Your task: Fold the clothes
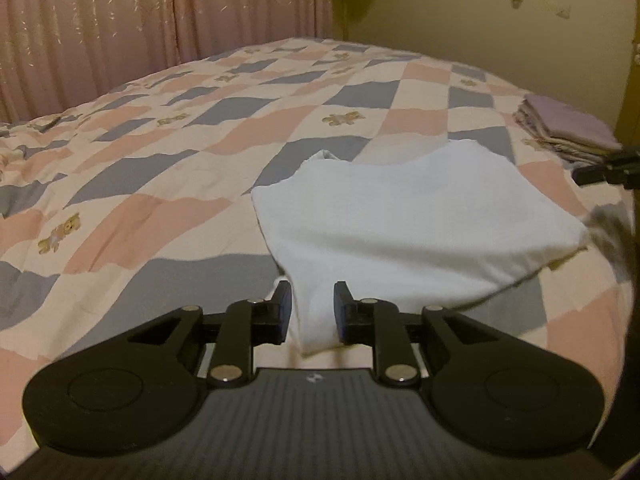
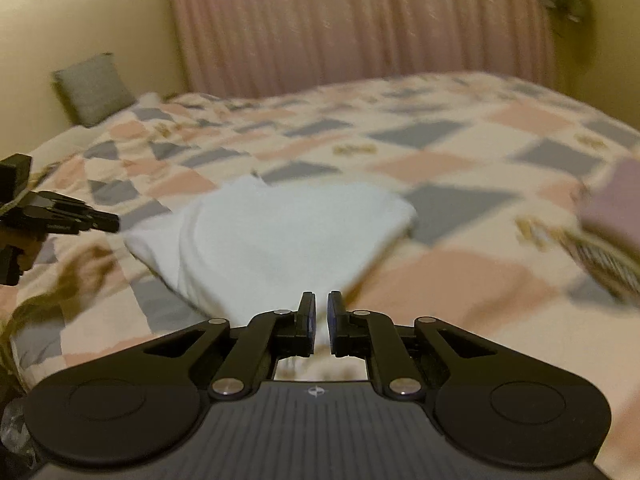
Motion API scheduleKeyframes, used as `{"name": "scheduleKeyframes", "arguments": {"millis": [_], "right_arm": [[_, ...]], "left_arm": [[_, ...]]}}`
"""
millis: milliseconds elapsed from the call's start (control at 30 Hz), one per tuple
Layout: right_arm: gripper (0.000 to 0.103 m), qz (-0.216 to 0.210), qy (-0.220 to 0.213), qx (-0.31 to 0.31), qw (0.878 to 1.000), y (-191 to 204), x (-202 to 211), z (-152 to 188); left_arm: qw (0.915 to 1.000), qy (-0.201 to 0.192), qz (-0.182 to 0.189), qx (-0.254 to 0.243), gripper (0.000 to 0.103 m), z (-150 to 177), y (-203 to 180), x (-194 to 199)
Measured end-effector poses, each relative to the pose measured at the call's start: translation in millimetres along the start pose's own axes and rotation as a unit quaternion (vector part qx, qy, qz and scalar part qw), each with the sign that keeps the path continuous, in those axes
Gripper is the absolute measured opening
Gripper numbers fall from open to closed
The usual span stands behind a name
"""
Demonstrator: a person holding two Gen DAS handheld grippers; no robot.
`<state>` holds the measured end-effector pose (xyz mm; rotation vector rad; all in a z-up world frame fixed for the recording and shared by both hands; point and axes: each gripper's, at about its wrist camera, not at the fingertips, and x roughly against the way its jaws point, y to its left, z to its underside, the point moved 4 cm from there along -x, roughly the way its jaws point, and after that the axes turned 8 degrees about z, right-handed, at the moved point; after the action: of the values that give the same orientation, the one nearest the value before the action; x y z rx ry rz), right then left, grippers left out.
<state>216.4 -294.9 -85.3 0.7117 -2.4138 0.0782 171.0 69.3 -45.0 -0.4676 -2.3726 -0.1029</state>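
Note:
A white garment (image 1: 412, 208), folded into a rough rectangle, lies on the patchwork quilt (image 1: 160, 168). Its near edge is raised off the bed. My left gripper (image 1: 313, 292) is shut on the near left corner, with a thick wad of white cloth filling the gap between its fingers. In the right wrist view the same white garment (image 2: 280, 232) spreads ahead, and my right gripper (image 2: 321, 300) is shut on its near right corner with only a thin gap. Each gripper shows in the other's view: the right gripper (image 1: 608, 168) and the left gripper (image 2: 60, 216).
A stack of folded clothes (image 1: 568, 128) with a lilac piece on top sits on the bed to the right of the garment, blurred as the stack (image 2: 612, 216) in the right wrist view. A grey cushion (image 2: 94, 88) leans on the wall. Pink curtains (image 1: 160, 12) hang behind the bed.

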Motion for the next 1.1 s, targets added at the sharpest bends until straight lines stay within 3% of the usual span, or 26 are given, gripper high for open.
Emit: {"name": "scheduleKeyframes", "arguments": {"millis": [233, 367, 500, 733, 833, 933, 1100], "right_arm": [[0.012, -0.080, 0.003, 0.050, 0.996, -21.2, -65.8, -41.1], [0.016, -0.099, 0.055, 0.033, 0.993, -29.8, -77.7, -59.2], [0.016, -0.115, 0.114, 0.061, 0.985, -16.7, -78.0, -90.6], [0.025, -0.141, 0.189, 0.132, 0.963, 12.8, -104.3, -162.4], [0.033, -0.149, 0.214, 0.166, 0.951, 27.9, -129.0, -186.0], [0.034, -0.158, 0.241, 0.182, 0.940, 44.1, -163.2, -203.9], [0.039, -0.179, 0.270, 0.216, 0.921, 72.9, -218.3, -224.2]], "left_arm": [[0.9963, 0.041, -0.030, 0.070, 0.018, -26.4, 2.9, -16.2], [0.9903, 0.063, -0.044, 0.115, 0.023, -40.0, 4.9, -21.6], [0.9773, 0.058, -0.046, 0.199, 0.027, -39.7, 2.1, 0.7], [0.9410, 0.054, -0.053, 0.330, 0.029, -21.7, -6.7, 25.4], [0.9204, 0.057, -0.042, 0.385, 0.029, -1.6, -12.6, 18.5], [0.8974, 0.042, -0.036, 0.438, 0.029, 13.8, -16.0, 9.1], [0.8684, 0.024, -0.051, 0.493, 0.029, 29.6, -19.0, -12.5]]}}
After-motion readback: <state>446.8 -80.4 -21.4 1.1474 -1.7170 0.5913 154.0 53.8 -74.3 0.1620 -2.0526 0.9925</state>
